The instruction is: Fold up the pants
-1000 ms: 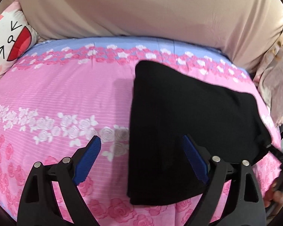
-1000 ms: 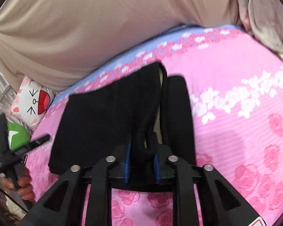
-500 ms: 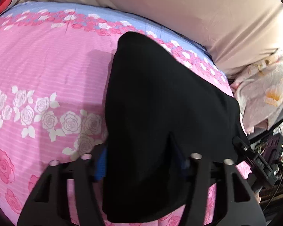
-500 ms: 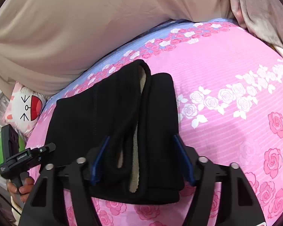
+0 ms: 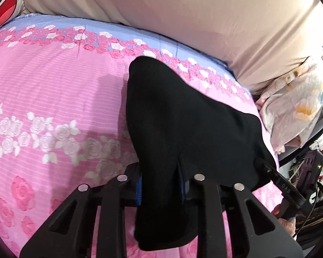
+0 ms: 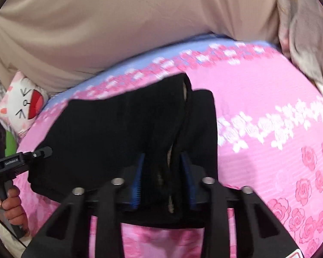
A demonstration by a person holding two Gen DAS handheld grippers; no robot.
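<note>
A: Location of pants (image 5: pixel 183 116)?
B: On the bedspread (image 5: pixel 53 90), at its near edge. Cushion (image 6: pixel 21 101) at far left corner; quilt (image 5: pixel 183 10) along the far edge.

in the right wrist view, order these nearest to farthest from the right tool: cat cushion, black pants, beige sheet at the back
1. black pants, pinched in the right tool
2. cat cushion, far left
3. beige sheet, across the back
</note>
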